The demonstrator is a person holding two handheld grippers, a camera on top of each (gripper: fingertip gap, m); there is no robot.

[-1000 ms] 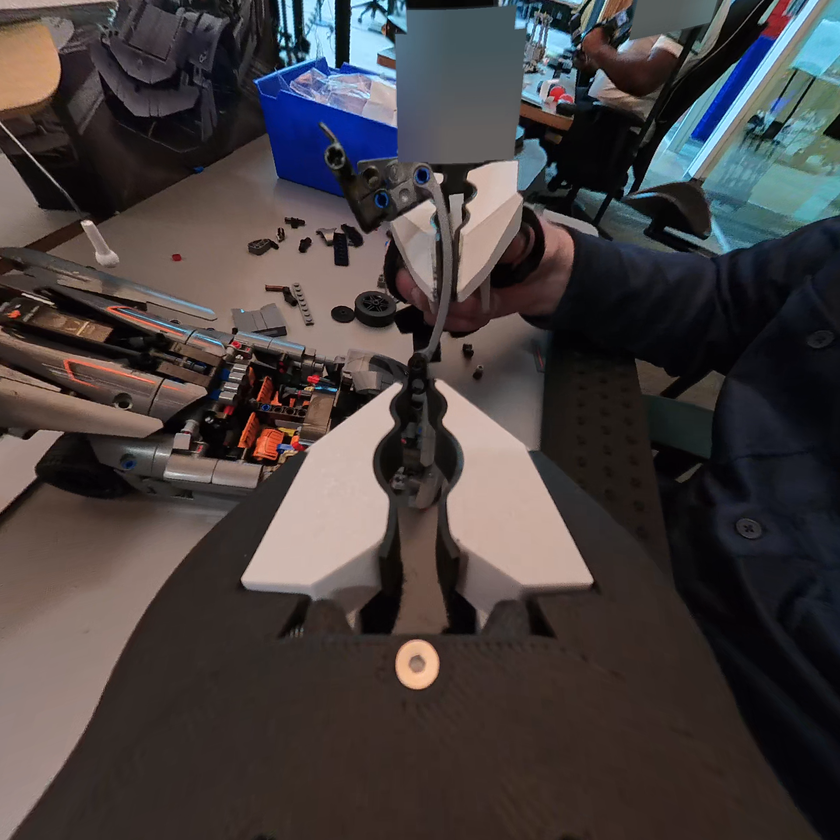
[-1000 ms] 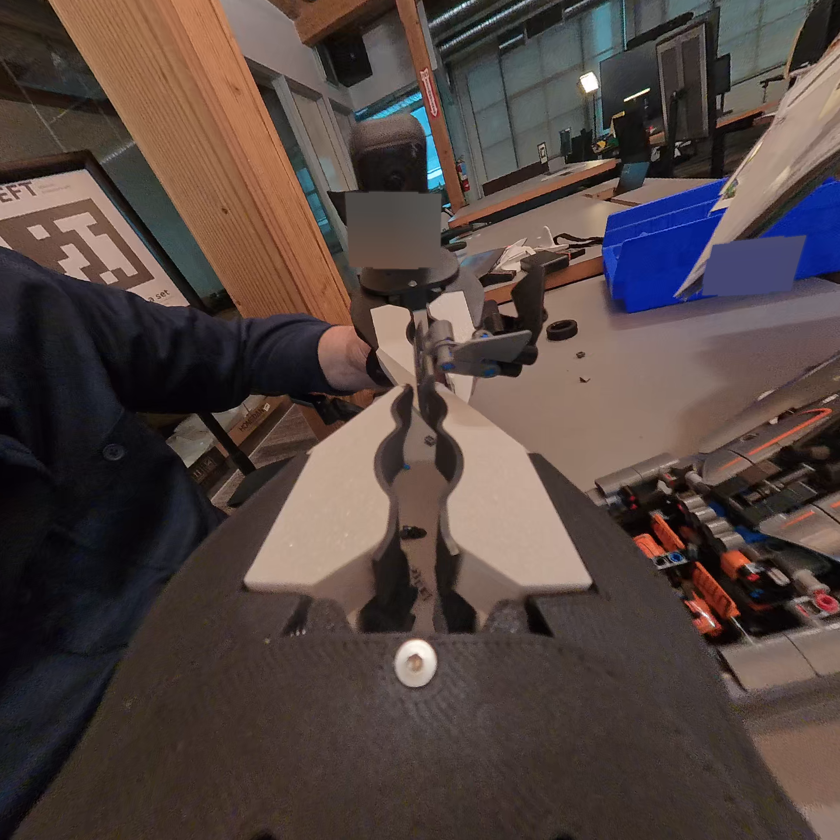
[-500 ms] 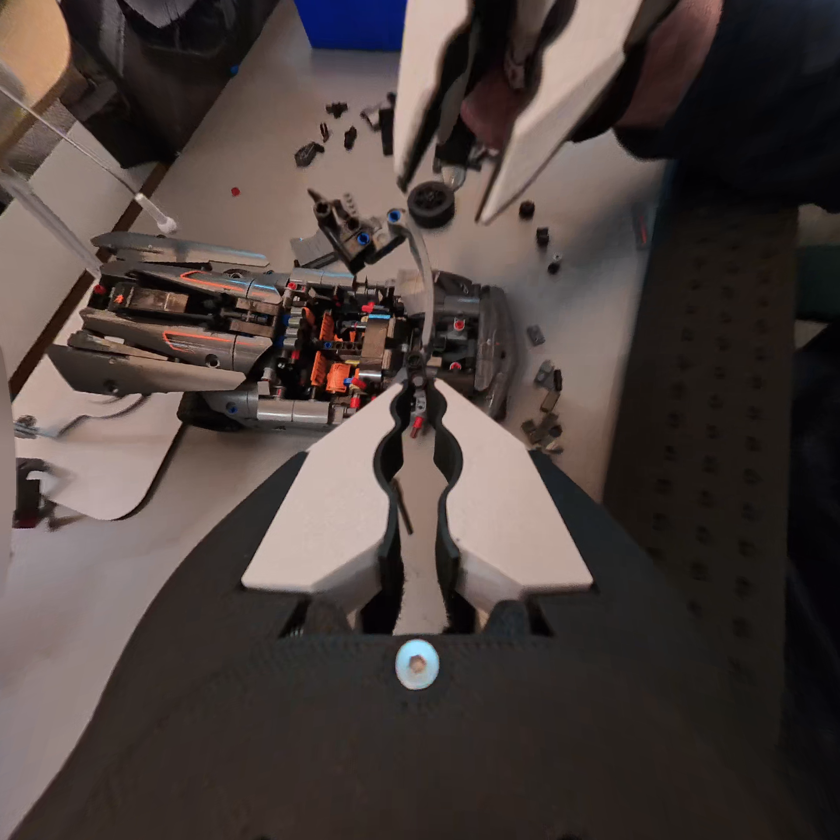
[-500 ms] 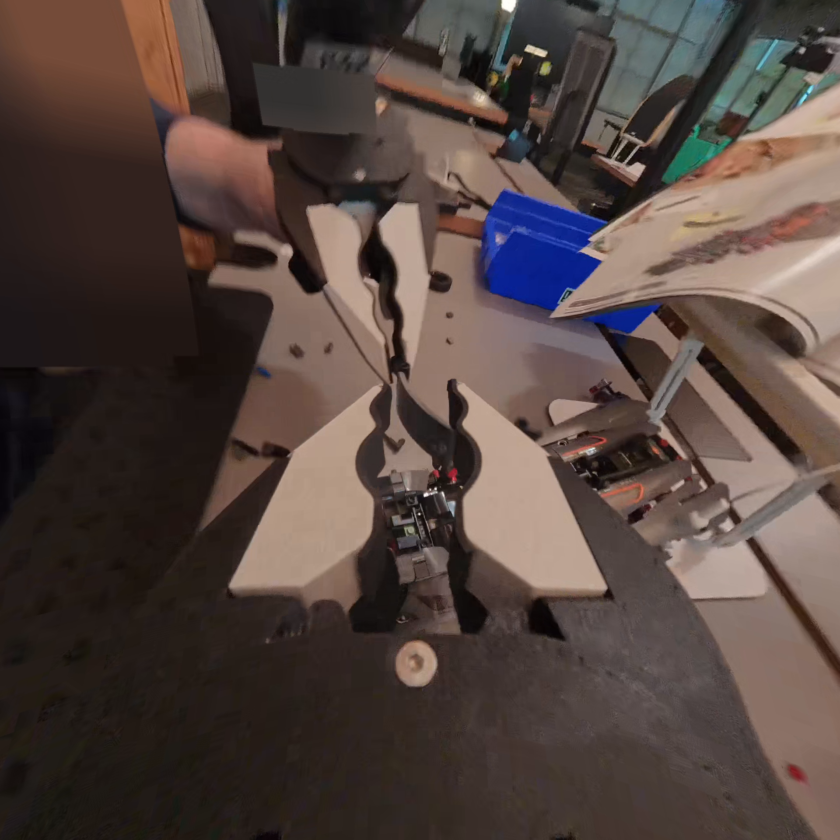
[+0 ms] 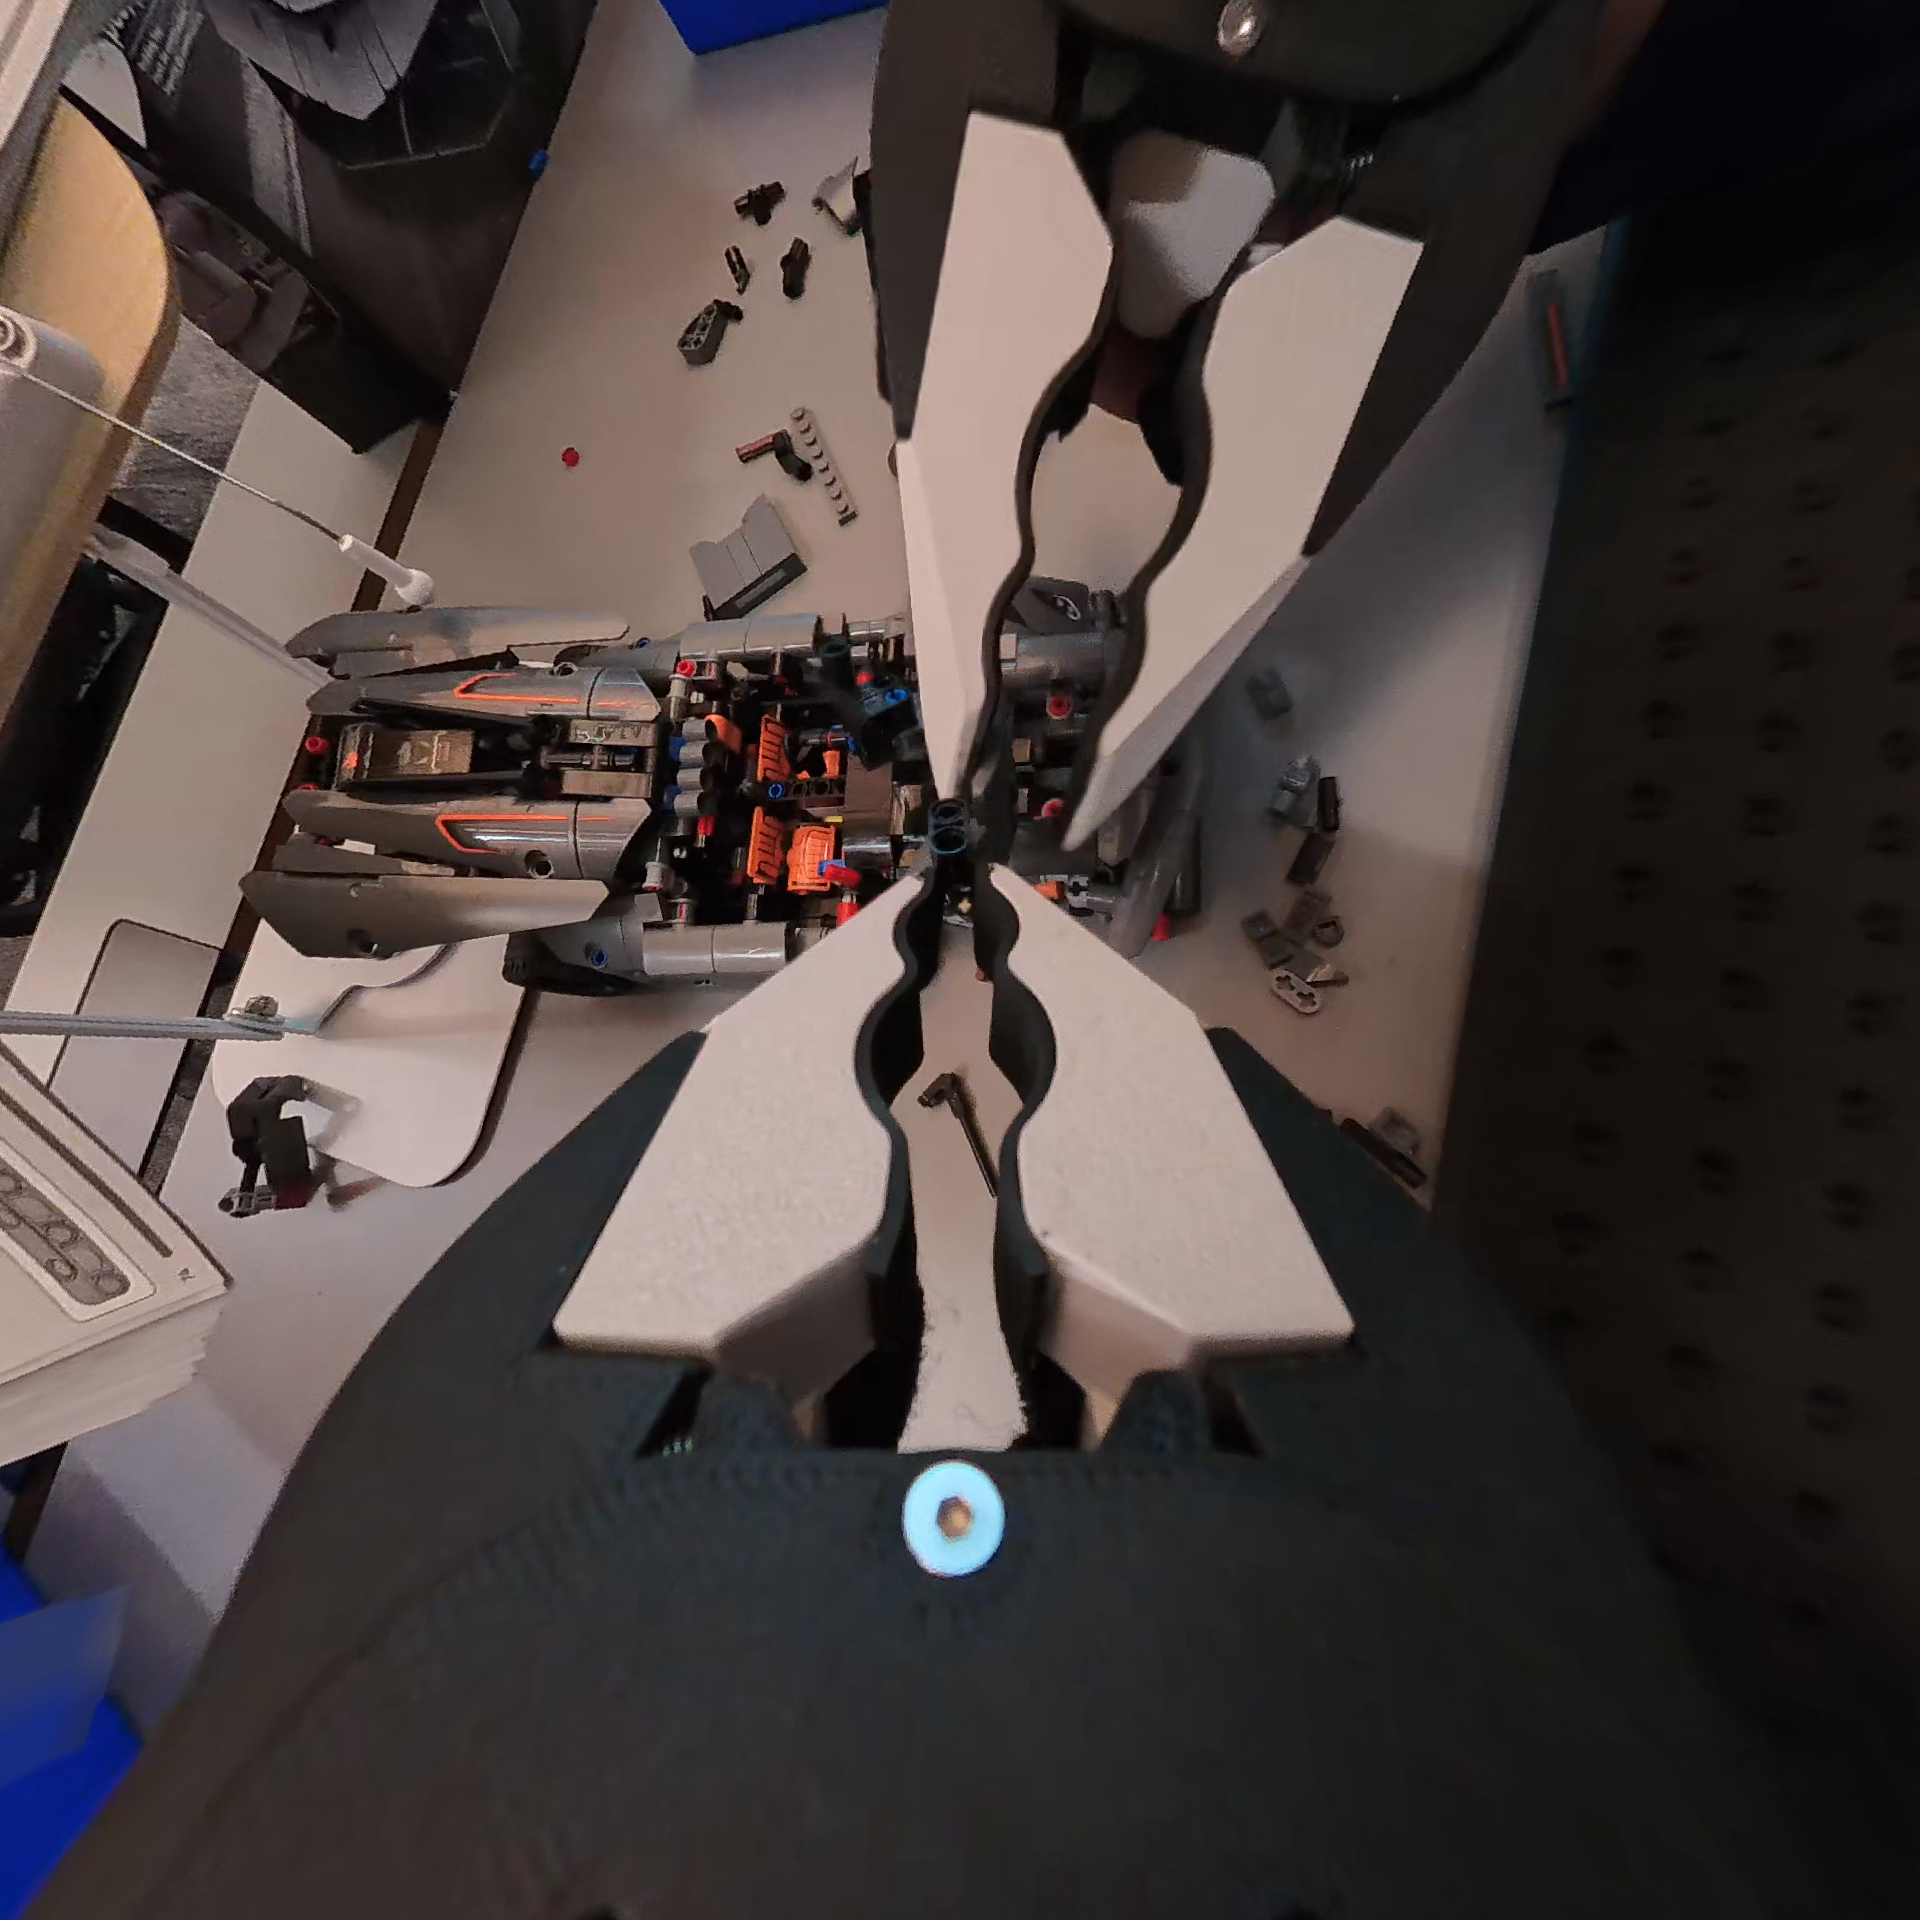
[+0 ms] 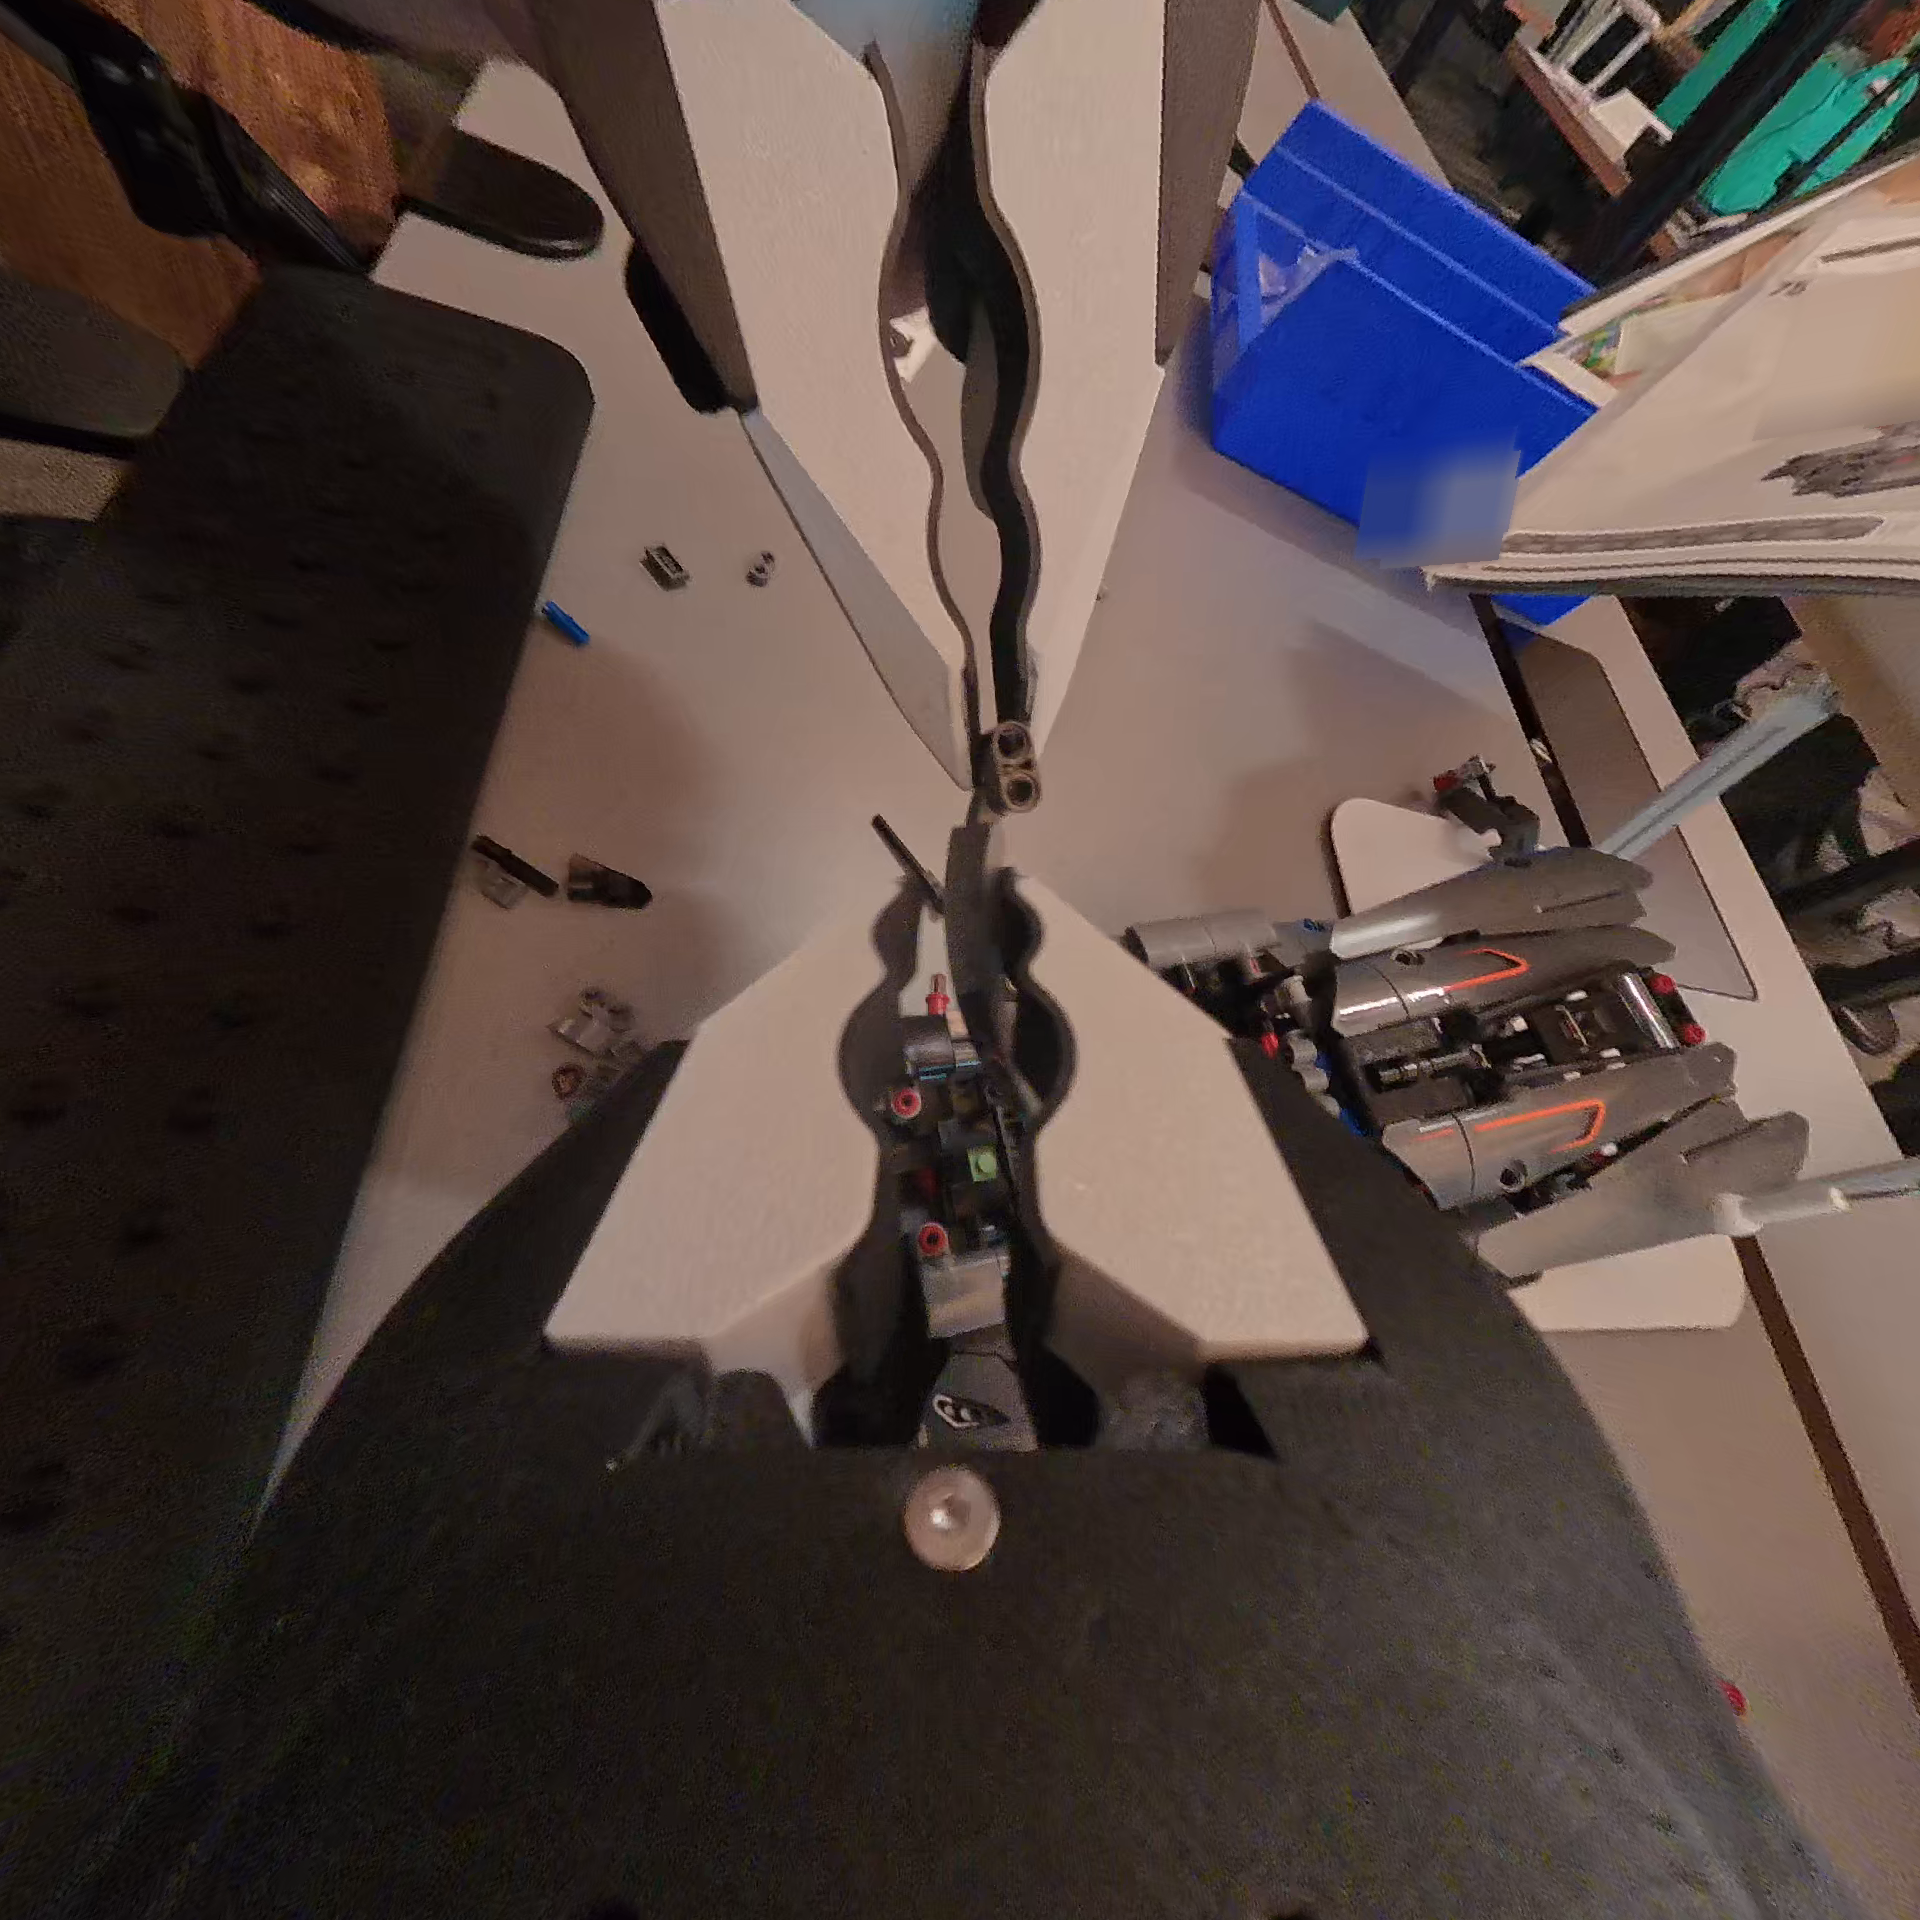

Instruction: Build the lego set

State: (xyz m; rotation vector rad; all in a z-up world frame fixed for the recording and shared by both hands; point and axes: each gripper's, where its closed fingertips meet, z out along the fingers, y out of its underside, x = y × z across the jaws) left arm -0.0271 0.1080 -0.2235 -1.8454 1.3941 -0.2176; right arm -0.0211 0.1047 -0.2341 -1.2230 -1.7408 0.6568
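One grey table [image 5: 644,343] carries one grey-and-orange lego car [image 5: 582,810], lying directly under both claws. The left gripper [image 5: 951,883] is clenched on one small black two-hole connector [image 5: 948,826]. The right gripper [image 6: 961,894], tip to tip with it, grasps one thin dark strip [image 6: 971,935].

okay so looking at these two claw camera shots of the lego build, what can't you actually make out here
- Left wrist view: the right claw covers the front of the lego car, so where the held piece meets it is hidden.
- Right wrist view: the right claw's own fingers hide most of the car's middle; only a strip shows between them.
- Right wrist view: the instruction booklet is cut off by the edge.
- Both views: the loose parts on the table are too small to identify.
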